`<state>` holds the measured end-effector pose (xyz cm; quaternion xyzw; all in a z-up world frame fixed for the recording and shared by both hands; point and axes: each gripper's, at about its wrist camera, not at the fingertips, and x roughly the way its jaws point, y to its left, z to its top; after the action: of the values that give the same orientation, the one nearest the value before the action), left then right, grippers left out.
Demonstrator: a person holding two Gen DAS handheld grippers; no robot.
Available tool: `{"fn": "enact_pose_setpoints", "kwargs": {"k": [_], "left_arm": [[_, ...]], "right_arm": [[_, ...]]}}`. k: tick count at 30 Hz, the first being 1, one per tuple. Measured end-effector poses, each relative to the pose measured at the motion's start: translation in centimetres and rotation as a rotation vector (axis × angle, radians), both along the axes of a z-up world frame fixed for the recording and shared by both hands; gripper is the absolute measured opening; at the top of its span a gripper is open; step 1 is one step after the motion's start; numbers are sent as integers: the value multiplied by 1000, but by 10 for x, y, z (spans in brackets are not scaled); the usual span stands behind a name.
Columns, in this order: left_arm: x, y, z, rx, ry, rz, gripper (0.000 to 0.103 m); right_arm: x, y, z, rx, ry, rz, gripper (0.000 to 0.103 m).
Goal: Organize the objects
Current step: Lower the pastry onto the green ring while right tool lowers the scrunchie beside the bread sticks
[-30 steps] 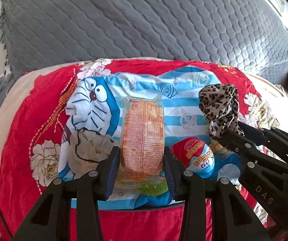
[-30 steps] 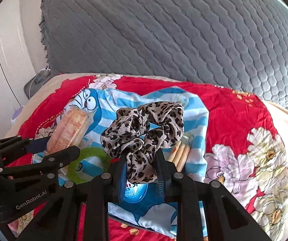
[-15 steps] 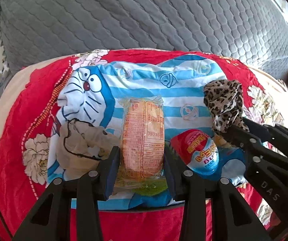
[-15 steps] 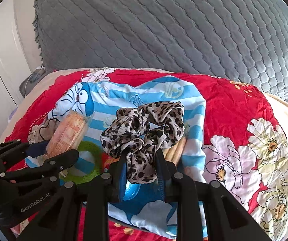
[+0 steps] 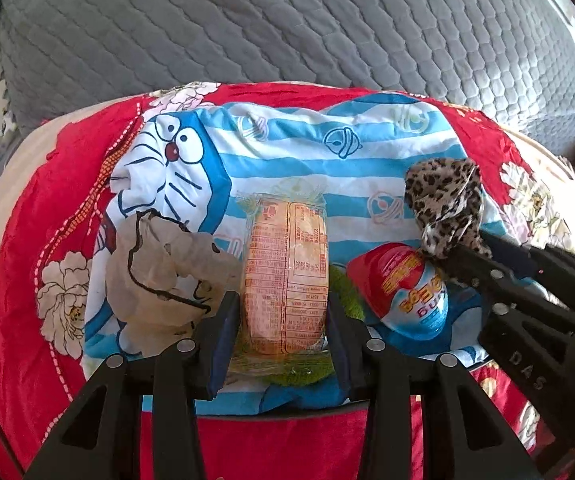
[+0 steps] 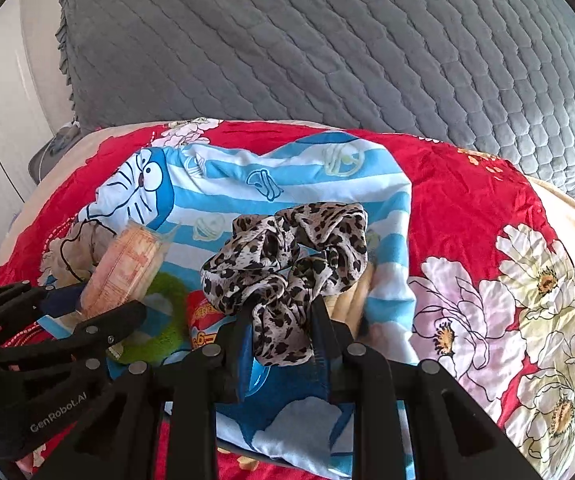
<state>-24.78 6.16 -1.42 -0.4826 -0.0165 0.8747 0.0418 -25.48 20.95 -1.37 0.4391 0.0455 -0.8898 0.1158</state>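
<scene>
Left wrist view: the left gripper [image 5: 283,320] is clamped on a clear-wrapped snack cake [image 5: 285,276], its blue pads pressing both long sides. The packet's near end hides most of a green ring [image 5: 347,300] lying beneath it. Left of it sits a crumpled beige cloth [image 5: 159,276] with dark trim, its shape hard to read. To the right lies a red-and-blue egg-shaped toy [image 5: 407,292], partly covered by the right gripper [image 5: 459,256], which enters from the right edge pinching a leopard-print scrunchie [image 5: 447,204]. Everything rests over a blue-striped cartoon cloth [image 5: 307,152] on a red floral bedspread [image 5: 27,240].

Right wrist view: the right gripper [image 6: 283,320] is closed tight on the scrunchie [image 6: 287,256], held above the cartoon cloth [image 6: 307,168]. The scrunchie masks most of the egg toy [image 6: 203,320] and some pale wooden sticks [image 6: 351,296]. The left gripper [image 6: 99,308], cut off at the left edge, grips the cake [image 6: 127,264] over the green ring [image 6: 167,320].
</scene>
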Motion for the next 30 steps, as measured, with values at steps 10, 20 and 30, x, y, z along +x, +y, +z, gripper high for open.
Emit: {"fn": "enact_pose_setpoints", "kwargs": {"k": [10, 20, 30], "left_arm": [[-4, 3, -6, 1, -8, -3, 43], [-4, 3, -7, 10, -21, -6, 43], [-2, 4, -2, 0, -19, -9, 44]], "right_arm": [[-2, 0, -7, 6, -17, -4, 26], [-3, -1, -9, 8, -26, -13, 26], [-2, 1, -7, -8, -47, -19, 26]]}}
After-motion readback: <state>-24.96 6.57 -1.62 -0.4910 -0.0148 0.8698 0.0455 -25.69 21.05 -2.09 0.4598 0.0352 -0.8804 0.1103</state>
